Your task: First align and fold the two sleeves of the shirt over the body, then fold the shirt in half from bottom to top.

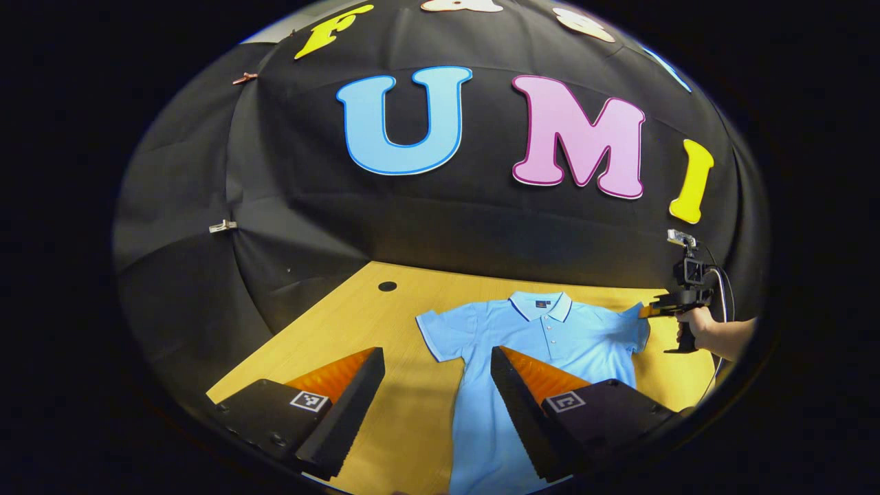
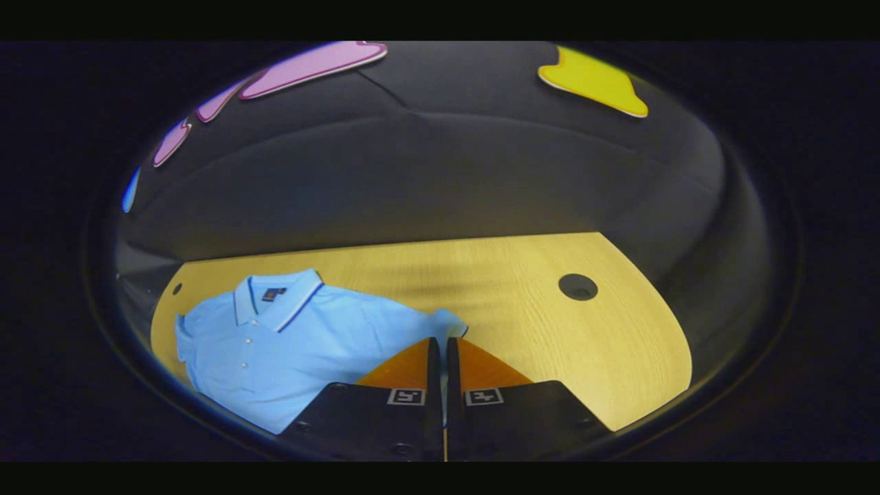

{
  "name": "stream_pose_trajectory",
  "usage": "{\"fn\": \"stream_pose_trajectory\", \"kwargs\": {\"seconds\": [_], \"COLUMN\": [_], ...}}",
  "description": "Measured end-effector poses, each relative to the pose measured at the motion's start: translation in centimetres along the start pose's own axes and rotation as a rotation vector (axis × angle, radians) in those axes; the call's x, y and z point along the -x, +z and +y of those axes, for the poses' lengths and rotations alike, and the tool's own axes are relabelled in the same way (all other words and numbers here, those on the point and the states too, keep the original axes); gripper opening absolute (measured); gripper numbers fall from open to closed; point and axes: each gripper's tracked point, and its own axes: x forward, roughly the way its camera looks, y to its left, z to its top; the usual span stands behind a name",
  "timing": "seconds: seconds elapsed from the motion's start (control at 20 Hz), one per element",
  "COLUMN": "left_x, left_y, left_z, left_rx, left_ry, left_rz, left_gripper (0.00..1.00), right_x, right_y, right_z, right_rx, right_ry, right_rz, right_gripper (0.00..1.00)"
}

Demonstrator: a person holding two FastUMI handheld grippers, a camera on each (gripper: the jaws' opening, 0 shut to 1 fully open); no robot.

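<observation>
A light blue polo shirt [image 1: 550, 344] lies flat and face up on the wooden table [image 1: 330, 323], collar toward the wall. My left gripper [image 1: 436, 354] hovers open over the table beside the shirt's lower body, below its near sleeve [image 1: 440, 330], with nothing between its fingers. At the shirt's far sleeve [image 1: 629, 326] a hand [image 1: 701, 326] holds my right gripper [image 1: 646, 311]. In the right gripper view the shirt [image 2: 289, 337] spreads to the left, and my right gripper [image 2: 443, 340] is shut on the edge of that sleeve [image 2: 447, 322].
A round cable hole [image 1: 387, 286] sits in the table near the back wall, left of the shirt. Another hole [image 2: 577, 287] shows to the right in the right gripper view. Black cloth walls close the table in behind and at the sides.
</observation>
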Motion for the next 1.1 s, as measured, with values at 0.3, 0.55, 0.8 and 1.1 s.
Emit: {"fn": "stream_pose_trajectory", "kwargs": {"seconds": [0.3,0.55,0.8,1.1], "left_x": [1.6,2.9,2.8,-3.3], "left_y": [-1.7,-2.2,-3.1,-2.7], "left_z": [1.6,4.1,6.7,6.8], "left_rx": [0.027,0.087,0.108,0.207], "left_ry": [0.023,0.065,0.108,0.045], "left_rz": [0.011,-0.009,-0.026,-0.023], "left_gripper": [0.99,0.99,0.99,0.98], "right_x": [1.9,3.6,6.7,12.0], "right_y": [0.6,-1.5,-4.0,-5.2], "right_z": [9.8,18.4,24.2,21.2], "right_rx": [0.136,0.253,0.379,0.396], "right_ry": [0.088,0.166,0.265,0.259], "right_rz": [-0.029,-0.011,-0.016,-0.061], "right_gripper": [0.06,0.10,0.88,0.98]}}
